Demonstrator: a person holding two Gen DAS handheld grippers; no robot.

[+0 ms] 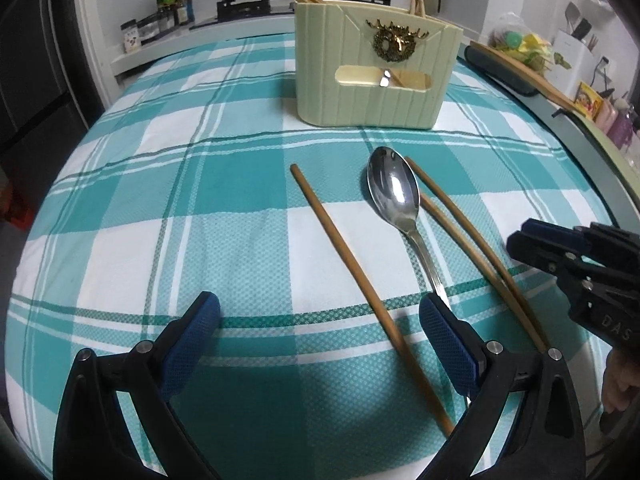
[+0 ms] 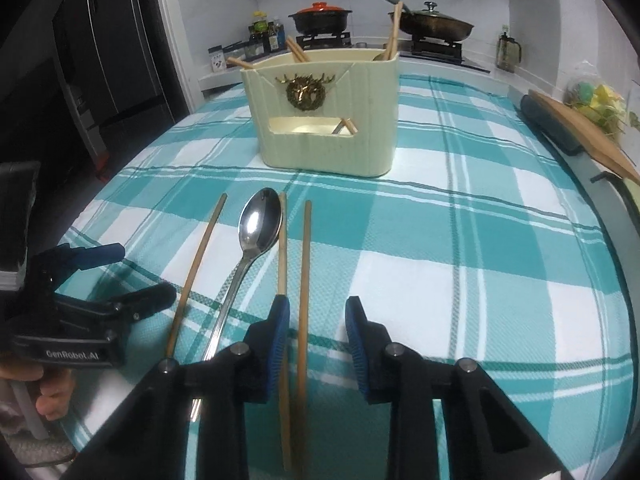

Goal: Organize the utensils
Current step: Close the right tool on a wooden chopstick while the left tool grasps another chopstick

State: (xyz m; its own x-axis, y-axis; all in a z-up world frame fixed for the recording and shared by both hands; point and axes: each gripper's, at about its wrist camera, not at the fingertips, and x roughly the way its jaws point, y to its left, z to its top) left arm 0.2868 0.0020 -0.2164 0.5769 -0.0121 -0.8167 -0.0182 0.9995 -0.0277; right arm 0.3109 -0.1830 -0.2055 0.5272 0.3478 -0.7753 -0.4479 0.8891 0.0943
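1. The left gripper hangs released, jaws wide, above the checked cloth; one chopstick lies between them, untouched.
2. The right gripper is partly parted around another chopstick, pads not pressing it.
3. A spoon lies among the chopsticks, near side of the cream holder, which stands far on the cloth.

teal-and-white checked tablecloth, cream utensil holder well ahead of the claws, spoon and three chopsticks lying just in front
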